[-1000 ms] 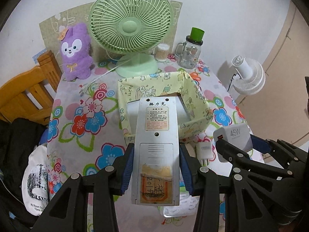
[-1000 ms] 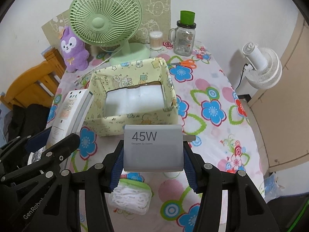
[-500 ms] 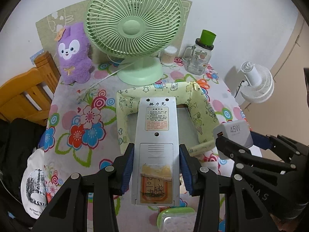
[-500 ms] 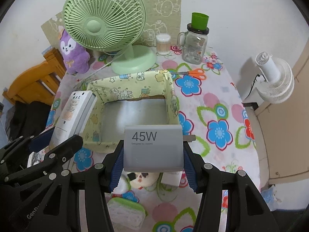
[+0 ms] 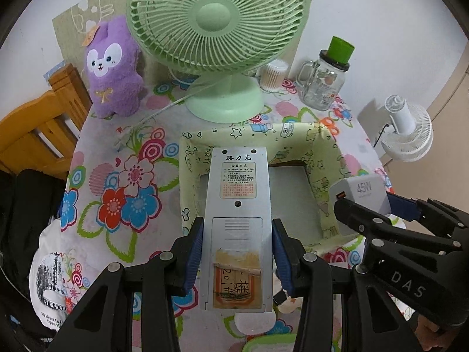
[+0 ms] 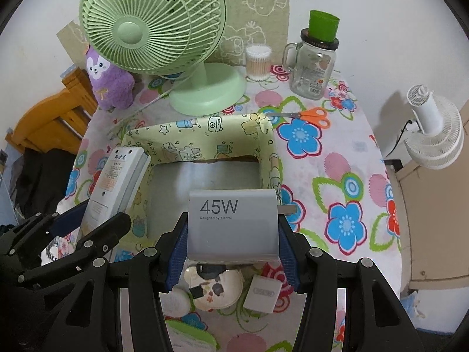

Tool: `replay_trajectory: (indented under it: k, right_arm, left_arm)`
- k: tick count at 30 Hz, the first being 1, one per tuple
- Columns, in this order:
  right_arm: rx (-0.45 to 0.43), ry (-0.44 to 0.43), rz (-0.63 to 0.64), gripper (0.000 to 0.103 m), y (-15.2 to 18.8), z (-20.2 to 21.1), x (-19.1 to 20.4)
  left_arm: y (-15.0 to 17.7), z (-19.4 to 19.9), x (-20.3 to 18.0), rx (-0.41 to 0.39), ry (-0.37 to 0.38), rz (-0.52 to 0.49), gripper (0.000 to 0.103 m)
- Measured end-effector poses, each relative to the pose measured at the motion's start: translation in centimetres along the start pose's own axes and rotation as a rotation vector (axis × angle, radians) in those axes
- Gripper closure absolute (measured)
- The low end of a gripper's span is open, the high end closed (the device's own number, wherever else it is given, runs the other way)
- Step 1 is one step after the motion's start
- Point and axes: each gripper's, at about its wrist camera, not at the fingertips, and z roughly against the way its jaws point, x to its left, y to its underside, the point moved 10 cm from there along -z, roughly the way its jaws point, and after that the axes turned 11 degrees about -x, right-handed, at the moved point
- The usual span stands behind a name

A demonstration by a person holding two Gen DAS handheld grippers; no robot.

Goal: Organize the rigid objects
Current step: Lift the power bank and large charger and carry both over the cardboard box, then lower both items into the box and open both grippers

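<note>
The left gripper [image 5: 237,252] was clamped on the lower half of a grey remote control [image 5: 238,223], back side up, its top end reaching over the near-left part of the yellow fabric storage box [image 5: 328,158] at the centre of the left wrist view. The right gripper [image 6: 233,249] pinched a white 45W charger [image 6: 233,226] by its sides, just at the box's near edge in the lower middle of the right wrist view, its metal prong sticking out to the right.

The likeliest trouble was the soft box wall. The long remote, held only near its tail, could catch on the rim and push the wall in or tilt in the pads, and if let go too early it might land half on the edge rather than on the box floor. The two tools were close together, so they could knock each other on the way in. The charger's prong might snag the fabric.

The table carried a flowered cloth [image 6: 346,158]. At the top of both views stood a green desk fan [image 5: 217,23], a purple plush toy [image 5: 112,67], a jar of cotton swabs [image 6: 258,61] and a glass mug-jar with a green cap [image 6: 315,58]; orange-handled scissors [image 6: 310,116] lay beside the box. A white floor fan [image 6: 433,129] stood at the right edge, a wooden chair [image 5: 38,129] at the left.
</note>
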Motion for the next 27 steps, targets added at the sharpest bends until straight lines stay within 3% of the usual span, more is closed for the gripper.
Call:
replay_trajectory:
  k: [13, 27]
  right_arm:
    - [0.025, -0.032, 0.011, 0.045, -0.7, -2.9, 0.3]
    - [0.084, -0.044, 0.020, 0.044, -0.5, -6.1, 0.4]
  left_arm:
    - [0.9, -3.9, -0.8, 0.058, -0.016, 0.007, 0.058]
    - [0.7, -7.1, -0.4, 0.087, -0.081, 0.022, 0.058]
